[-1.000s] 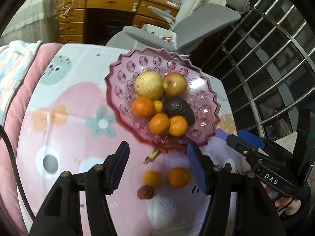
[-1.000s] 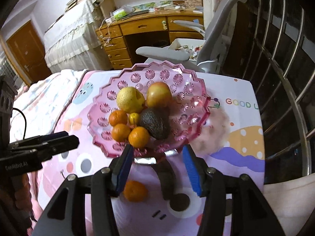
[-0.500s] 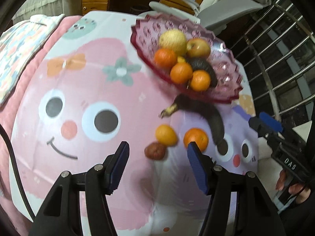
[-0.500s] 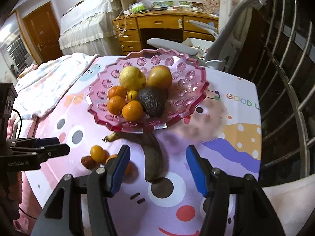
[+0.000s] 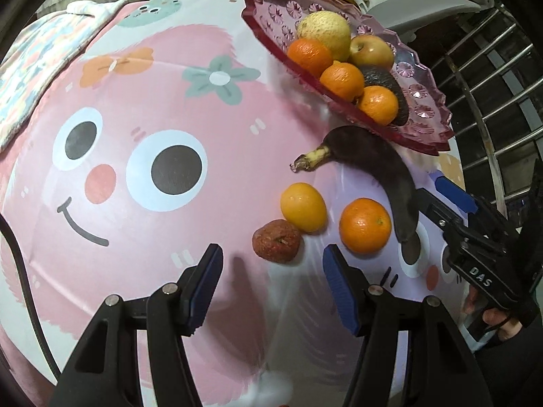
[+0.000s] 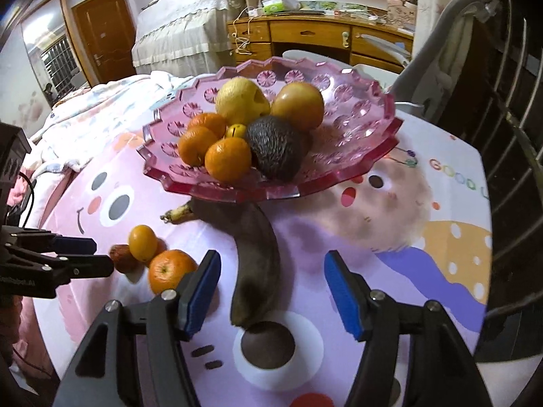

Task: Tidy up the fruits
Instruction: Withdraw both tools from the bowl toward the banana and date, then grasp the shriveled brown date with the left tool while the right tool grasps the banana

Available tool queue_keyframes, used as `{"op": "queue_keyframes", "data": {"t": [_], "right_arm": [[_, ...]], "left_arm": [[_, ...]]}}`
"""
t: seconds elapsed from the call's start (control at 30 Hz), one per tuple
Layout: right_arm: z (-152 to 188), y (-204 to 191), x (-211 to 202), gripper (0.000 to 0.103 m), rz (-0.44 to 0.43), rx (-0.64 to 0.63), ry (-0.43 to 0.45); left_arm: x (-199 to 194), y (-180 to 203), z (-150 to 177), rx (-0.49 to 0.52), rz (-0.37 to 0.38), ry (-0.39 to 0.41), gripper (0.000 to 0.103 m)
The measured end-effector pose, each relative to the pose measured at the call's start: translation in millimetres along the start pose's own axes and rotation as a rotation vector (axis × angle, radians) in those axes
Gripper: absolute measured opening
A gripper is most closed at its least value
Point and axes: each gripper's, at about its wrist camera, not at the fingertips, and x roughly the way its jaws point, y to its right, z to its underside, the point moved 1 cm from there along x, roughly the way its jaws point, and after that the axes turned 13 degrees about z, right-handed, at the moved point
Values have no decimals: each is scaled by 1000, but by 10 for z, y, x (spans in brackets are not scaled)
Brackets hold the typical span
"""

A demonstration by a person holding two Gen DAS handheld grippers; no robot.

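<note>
A pink glass fruit plate [image 5: 427, 112] [image 6: 366, 129] holds a pear, an apple, an avocado and oranges. A blackened banana [image 5: 383, 169] [image 6: 258, 254] lies partly under its near rim. On the cloth lie a yellow-orange fruit [image 5: 303, 207] [image 6: 142, 242], an orange [image 5: 364, 225] [image 6: 169, 269] and a small brown wrinkled fruit [image 5: 276, 241] [image 6: 122, 257]. My left gripper [image 5: 273, 271] is open and empty, just short of the brown fruit. My right gripper [image 6: 268, 279] is open and empty, its jaws on either side of the banana's near end.
The table carries a pink cartoon-face cloth [image 5: 163, 156]. A grey office chair [image 6: 451, 44] and a wooden desk [image 6: 305, 34] stand behind it. A metal railing [image 5: 492, 68] runs along the right. A folded blanket [image 5: 34, 54] lies at the left edge.
Both grippers have pulled back and dropped lower toward the table. The loose fruits and banana in front of the plate have come into full view. Both stay open.
</note>
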Motion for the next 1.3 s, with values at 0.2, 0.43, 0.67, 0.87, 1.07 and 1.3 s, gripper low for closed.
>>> {"op": "queue_keyframes", "data": {"t": [0.2,0.43,0.67,0.87,1.07,1.3], "right_arm": [[21,-74,206,64,-18,-38,14],[21,-168,306,64,-22,-78,45],[15,-273,367,59,4,-121,58],[18,-328,392,44,28,-140,68],[31,-374,360,35,20,-154,72],[34,-376,303,31,12,-149,45]], "left_arm": [[112,-60,-4,-18,-19,-19,60],[173,-56,-36,-18,-30,-21,60],[188,-21,-72,4,-9,-3,47],[218,27,-71,22,5,0,39],[205,4,-69,18,4,9,30],[192,-4,-72,24,-6,11,30]]}}
